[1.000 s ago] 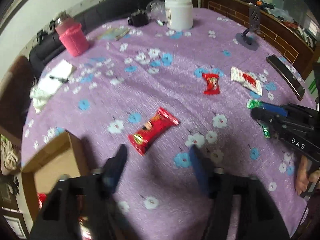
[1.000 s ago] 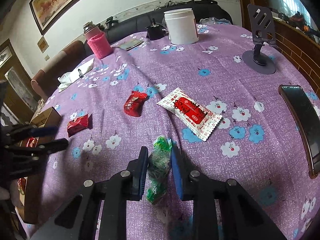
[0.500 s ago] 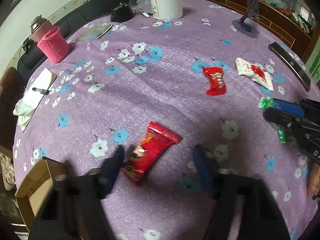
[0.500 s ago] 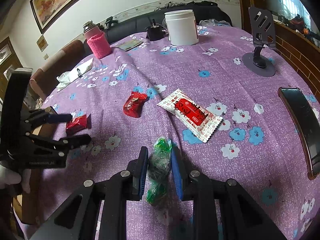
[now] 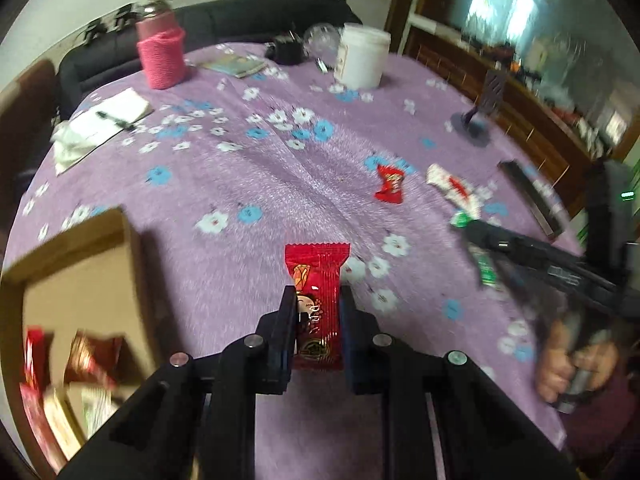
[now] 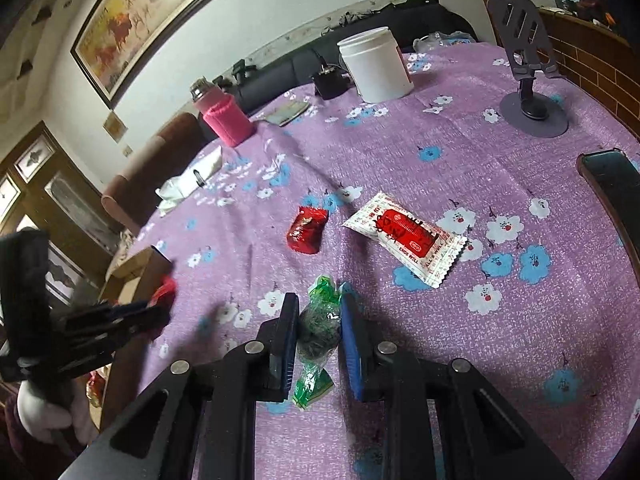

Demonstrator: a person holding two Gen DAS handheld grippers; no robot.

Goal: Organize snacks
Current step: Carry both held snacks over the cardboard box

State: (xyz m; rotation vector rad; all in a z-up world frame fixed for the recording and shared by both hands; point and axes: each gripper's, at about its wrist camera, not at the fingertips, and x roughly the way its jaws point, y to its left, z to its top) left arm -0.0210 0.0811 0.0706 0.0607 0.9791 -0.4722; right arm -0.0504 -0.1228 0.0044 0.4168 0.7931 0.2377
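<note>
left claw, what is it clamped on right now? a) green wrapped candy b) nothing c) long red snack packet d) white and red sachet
c: in the left wrist view the left claw is shut on the long red snack packet, whose top end sticks out past the fingertips above the purple tablecloth.
</note>
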